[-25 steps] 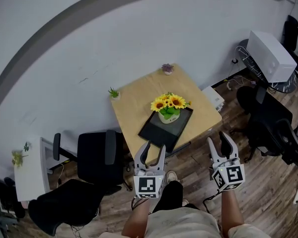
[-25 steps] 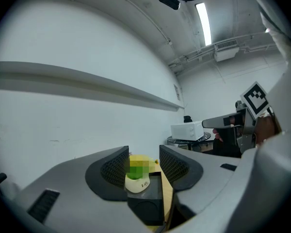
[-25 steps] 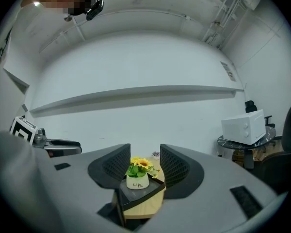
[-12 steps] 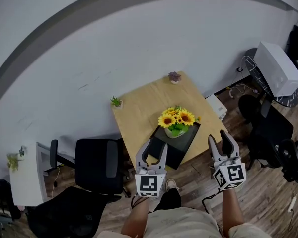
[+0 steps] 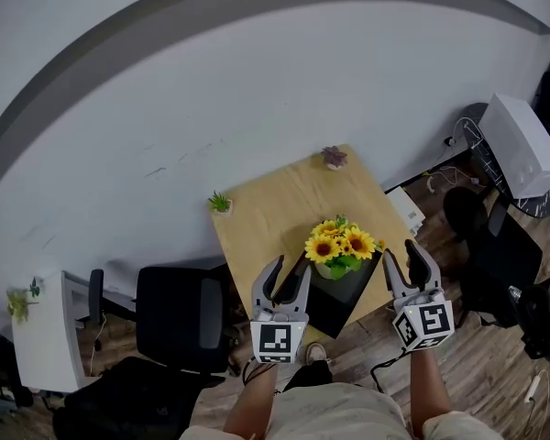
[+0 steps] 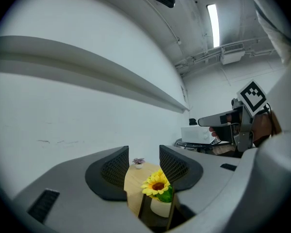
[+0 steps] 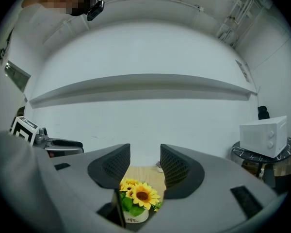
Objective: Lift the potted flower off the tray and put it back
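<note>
While the left hand-held gripper [image 5: 288,273] and the right hand-held gripper [image 5: 404,261] are held with jaws apart and empty, the potted sunflower [image 5: 341,248], judged light and top-heavy, is best taken by its stiff white pot [image 7: 135,218].

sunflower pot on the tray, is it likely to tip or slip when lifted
Probably top-heavy: the blooms spread wider than the small white pot, so it may tip if nudged or gripped low. The pot looks smooth and rounded, so it could slip in a loose grip. The blooms look soft and would likely bend, not bear a grip.
</note>
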Demonstrator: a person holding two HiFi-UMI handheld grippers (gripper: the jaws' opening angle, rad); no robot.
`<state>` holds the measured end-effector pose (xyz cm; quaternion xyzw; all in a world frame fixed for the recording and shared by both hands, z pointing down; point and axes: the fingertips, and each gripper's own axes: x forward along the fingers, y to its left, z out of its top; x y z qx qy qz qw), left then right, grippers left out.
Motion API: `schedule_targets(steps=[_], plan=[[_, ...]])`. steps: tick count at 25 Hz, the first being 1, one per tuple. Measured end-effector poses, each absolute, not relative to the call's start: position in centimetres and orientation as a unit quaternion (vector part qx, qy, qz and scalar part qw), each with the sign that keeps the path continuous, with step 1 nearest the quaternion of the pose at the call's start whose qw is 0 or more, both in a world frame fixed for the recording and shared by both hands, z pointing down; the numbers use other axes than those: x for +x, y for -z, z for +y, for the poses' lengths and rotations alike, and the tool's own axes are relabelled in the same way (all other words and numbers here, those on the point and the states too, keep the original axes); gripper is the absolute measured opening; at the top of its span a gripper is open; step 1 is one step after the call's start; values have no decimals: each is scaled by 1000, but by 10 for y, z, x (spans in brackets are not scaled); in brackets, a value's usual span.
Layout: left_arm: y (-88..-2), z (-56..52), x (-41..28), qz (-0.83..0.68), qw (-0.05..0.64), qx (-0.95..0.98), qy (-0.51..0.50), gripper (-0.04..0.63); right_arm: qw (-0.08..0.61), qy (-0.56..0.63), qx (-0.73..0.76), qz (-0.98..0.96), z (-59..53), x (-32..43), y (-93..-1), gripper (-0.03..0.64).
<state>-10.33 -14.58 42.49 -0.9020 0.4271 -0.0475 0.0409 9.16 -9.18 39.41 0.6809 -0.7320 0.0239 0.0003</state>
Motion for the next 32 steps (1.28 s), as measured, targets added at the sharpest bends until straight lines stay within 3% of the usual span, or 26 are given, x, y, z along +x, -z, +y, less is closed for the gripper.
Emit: schedule_targets(steps=[32], plan=[[-412, -210, -61, 569, 37, -818, 76, 189, -16, -30, 531, -847, -232, 137, -385, 213]])
